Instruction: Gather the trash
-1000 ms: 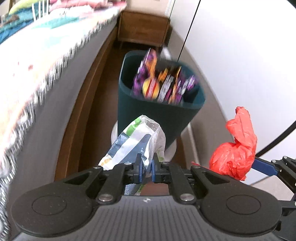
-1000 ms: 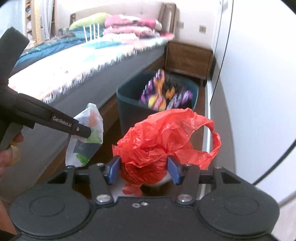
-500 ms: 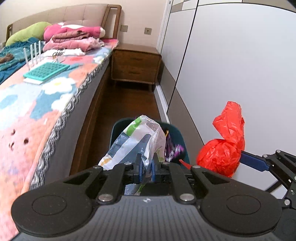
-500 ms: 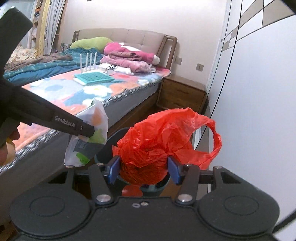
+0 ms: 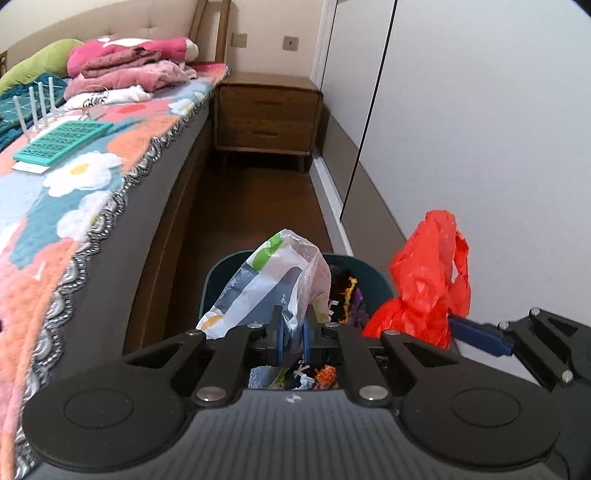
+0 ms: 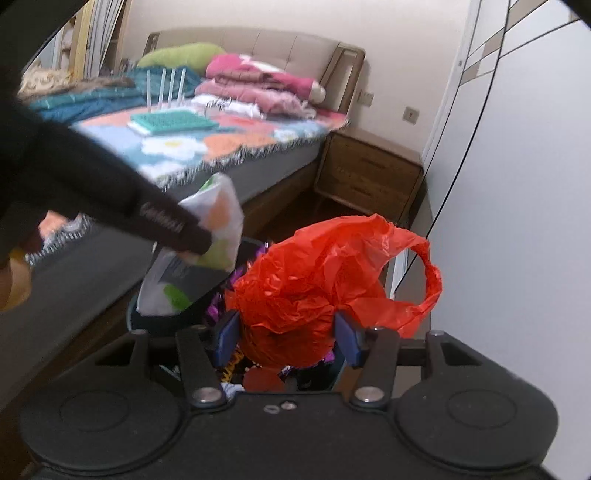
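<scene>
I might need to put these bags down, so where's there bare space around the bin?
The dark wood floor is bare between the bed's grey side, the wooden nightstand and the white wardrobe. The teal bin is crowded with wrappers. The bed's floral blanket has open patches near its fringe.

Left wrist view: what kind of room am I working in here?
A bedroom, most likely: a bed with a floral blanket and padded beige headboard, a wooden two-drawer nightstand beside it, and folded pink bedding stacked near the pillows.
</scene>
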`<state>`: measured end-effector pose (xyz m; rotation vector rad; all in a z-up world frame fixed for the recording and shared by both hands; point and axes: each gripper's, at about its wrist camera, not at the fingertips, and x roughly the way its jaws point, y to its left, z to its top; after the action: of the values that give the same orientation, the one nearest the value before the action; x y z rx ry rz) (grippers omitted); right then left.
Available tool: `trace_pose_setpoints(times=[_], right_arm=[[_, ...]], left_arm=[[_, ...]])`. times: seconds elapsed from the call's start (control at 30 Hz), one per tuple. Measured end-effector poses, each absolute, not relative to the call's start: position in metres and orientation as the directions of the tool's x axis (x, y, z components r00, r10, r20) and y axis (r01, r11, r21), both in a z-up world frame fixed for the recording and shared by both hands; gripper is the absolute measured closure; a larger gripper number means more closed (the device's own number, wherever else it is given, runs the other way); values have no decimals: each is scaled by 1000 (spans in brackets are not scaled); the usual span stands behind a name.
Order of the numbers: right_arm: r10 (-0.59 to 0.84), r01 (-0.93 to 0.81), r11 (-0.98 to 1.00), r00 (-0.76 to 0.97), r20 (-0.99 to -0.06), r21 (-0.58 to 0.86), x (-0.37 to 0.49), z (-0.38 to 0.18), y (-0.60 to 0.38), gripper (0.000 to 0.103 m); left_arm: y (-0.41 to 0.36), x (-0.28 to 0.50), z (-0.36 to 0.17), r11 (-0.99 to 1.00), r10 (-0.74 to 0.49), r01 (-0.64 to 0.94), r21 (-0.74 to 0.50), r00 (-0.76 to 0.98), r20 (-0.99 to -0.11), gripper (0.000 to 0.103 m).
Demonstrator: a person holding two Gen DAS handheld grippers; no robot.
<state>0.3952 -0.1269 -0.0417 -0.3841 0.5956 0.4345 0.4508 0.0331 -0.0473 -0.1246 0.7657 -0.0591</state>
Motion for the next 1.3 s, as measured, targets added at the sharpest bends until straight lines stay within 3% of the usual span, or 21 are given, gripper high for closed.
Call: trace_pose_setpoints(times=[0.33,0.7,0.87,1.07,1.13,1.3], right_arm=[[236,-519,828,668,-705,-214,423,-95,-112,47],[232,-524,828,644,-729,-200,417,-101,-111,41],[240,-514,838,651,-720,-186,405,-89,-115,24],[241,-489,854,673,-699,-176,390,-64,-126,20],[235,-473,863,687,-688,-177,382,-52,-130,20],[250,-426,897,715,-653,-123,353,-19,-149,16]], left_arm=[[29,497,-115,990,-119,12,-143,628,-769,94],[25,498,-162,991,-107,-15,-133,507,-856,94],[25,485,-156,994,-95,-3,-111,502,-859,90],[24,461,-131,995,-87,3,-101,536,-840,65],[26,449,-117,994,-89,0,-108,560,-823,42],[24,413,-74,996,-84,19,-92,618,-782,39]])
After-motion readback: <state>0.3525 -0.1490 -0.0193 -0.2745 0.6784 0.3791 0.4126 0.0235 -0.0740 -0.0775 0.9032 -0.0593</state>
